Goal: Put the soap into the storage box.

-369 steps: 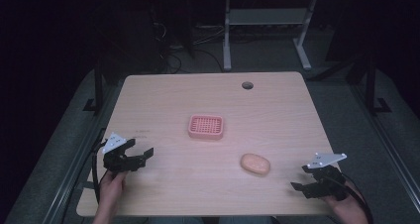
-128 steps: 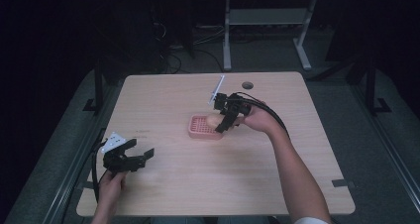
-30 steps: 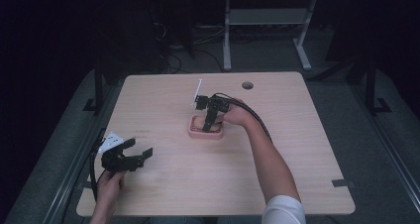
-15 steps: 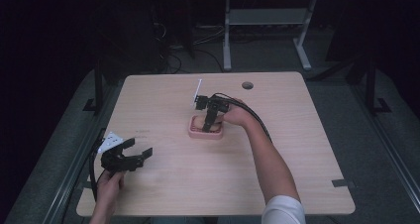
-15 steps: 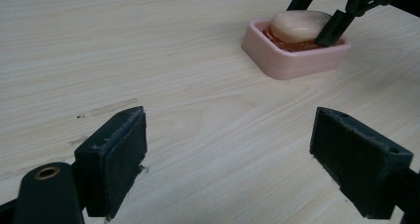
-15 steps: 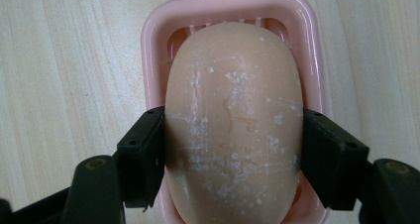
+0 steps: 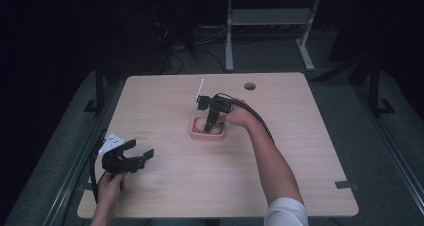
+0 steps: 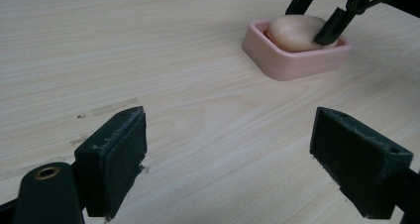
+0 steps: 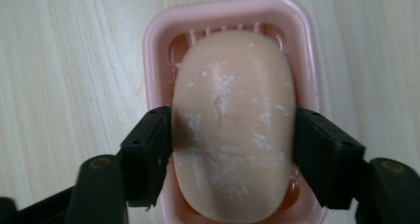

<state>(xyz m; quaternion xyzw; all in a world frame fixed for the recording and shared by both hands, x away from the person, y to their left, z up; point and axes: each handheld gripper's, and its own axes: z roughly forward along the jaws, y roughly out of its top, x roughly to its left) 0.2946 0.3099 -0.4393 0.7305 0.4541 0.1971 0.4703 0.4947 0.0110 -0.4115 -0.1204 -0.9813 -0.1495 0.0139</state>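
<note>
My right gripper [image 9: 233,149], clamped on the peach soap bar [image 9: 233,125], has now lowered it into the pink soap dish [image 9: 153,45], so release seems next, while my left gripper [image 8: 237,149] waits apart, well short of the dish.

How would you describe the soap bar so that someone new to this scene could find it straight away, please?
Start at the wooden table; near its middle sits a small pink dish. The soap bar lies inside that dish, gripped on both sides by the right gripper. It is a smooth, peach-coloured oval flecked with white, the one rounded object on the table.
</note>
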